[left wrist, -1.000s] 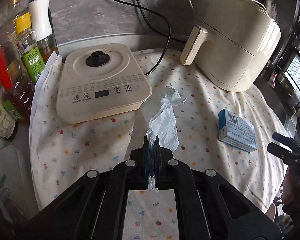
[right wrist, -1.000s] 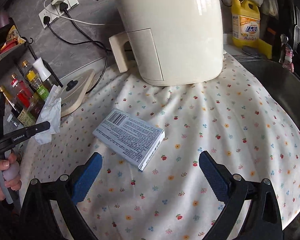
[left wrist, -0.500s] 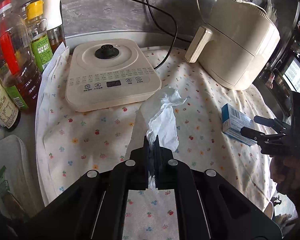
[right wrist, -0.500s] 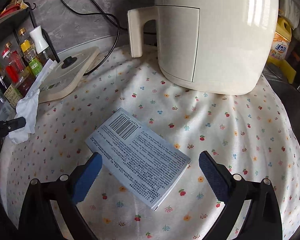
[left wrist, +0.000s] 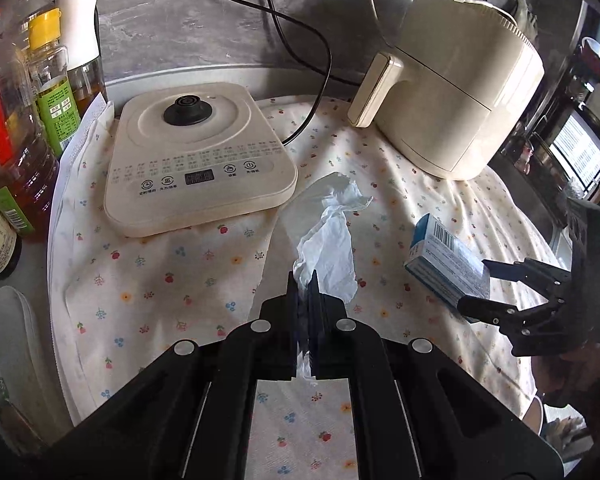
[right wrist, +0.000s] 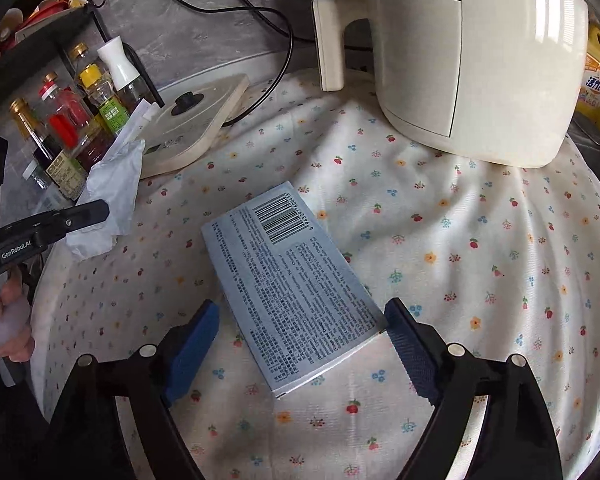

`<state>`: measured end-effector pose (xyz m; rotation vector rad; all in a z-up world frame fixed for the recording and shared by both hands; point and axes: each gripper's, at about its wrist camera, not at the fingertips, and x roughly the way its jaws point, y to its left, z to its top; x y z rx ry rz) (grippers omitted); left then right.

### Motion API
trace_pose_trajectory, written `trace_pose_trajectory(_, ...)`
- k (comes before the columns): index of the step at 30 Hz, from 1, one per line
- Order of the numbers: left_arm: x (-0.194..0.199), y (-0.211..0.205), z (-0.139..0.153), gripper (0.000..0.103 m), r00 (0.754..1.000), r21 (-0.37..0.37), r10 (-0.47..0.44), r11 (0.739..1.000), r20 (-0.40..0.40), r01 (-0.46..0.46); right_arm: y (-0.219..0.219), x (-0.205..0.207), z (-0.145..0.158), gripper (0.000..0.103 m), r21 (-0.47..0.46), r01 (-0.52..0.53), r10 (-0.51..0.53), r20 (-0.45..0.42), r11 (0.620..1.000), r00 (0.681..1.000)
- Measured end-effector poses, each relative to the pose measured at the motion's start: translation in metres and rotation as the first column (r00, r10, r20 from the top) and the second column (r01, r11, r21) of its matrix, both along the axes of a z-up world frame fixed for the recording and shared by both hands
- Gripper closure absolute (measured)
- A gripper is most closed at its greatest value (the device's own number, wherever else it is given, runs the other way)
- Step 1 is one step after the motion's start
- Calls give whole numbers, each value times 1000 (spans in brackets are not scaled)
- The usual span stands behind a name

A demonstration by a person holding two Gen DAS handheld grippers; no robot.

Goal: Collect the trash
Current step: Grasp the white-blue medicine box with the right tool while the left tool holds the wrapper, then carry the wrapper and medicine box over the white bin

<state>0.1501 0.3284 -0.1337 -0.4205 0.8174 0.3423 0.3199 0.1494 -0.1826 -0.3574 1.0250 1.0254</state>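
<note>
My left gripper [left wrist: 302, 280] is shut on a crumpled white tissue [left wrist: 332, 236] and holds it above the flowered cloth [left wrist: 160, 280]. The tissue [right wrist: 112, 196] and left gripper [right wrist: 96, 210] also show at the left of the right wrist view. A flat light-blue box [right wrist: 290, 284] with a barcode lies on the cloth. My right gripper [right wrist: 302, 324] is open, its blue pads either side of the box's near end, the right pad close to its edge. In the left wrist view the right gripper [left wrist: 480, 284] reaches around the box [left wrist: 444, 260].
A cream induction cooker [left wrist: 196, 160] sits at the back left, a cream air fryer [left wrist: 456, 84] at the back right, with black cables behind. Several sauce bottles [left wrist: 16, 120] stand at the left edge. A yellow detergent bottle [right wrist: 598, 80] and a dark sink lie right.
My right gripper has moved forward over the blue box, so its pads now straddle the box's near end. The left gripper still holds the tissue and has shifted only slightly.
</note>
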Motion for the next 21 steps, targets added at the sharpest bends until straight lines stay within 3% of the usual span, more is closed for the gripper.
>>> trace_pose_trajectory(1, 0, -1, 0, 98, 1000, -1, -2, 1000, 1, 2, 2, -4, -2, 25, -15, -12, 12, 8, 1000, 1000)
trace_pose_trajectory(2, -1, -2, 0, 98, 1000, -3, -3, 1000, 1, 3, 4, -7, -4, 35, -37, -19, 20, 17, 999, 1000)
trace_pose_trajectory(8, 9, -18, 0, 98, 999, -25, -35, 999, 9, 35, -13, -6, 10, 36, 7, 58, -59, 33, 998, 998)
trace_pose_trajectory(13, 42, -57, 7, 98, 989, -14, -141, 990, 34, 141, -66, 3, 30, 37, 41, 181, -183, 44, 983, 982)
trace_pose_trajectory(18, 85, -112, 8, 98, 960, -22, -273, 961, 55, 275, -150, 9, 48, 37, 55, 345, -348, 61, 937, 935)
trace_pose_trajectory(21, 112, -157, 10, 98, 925, -22, -376, 926, 64, 378, -209, 7, 57, 37, 62, 453, -457, 71, 889, 887)
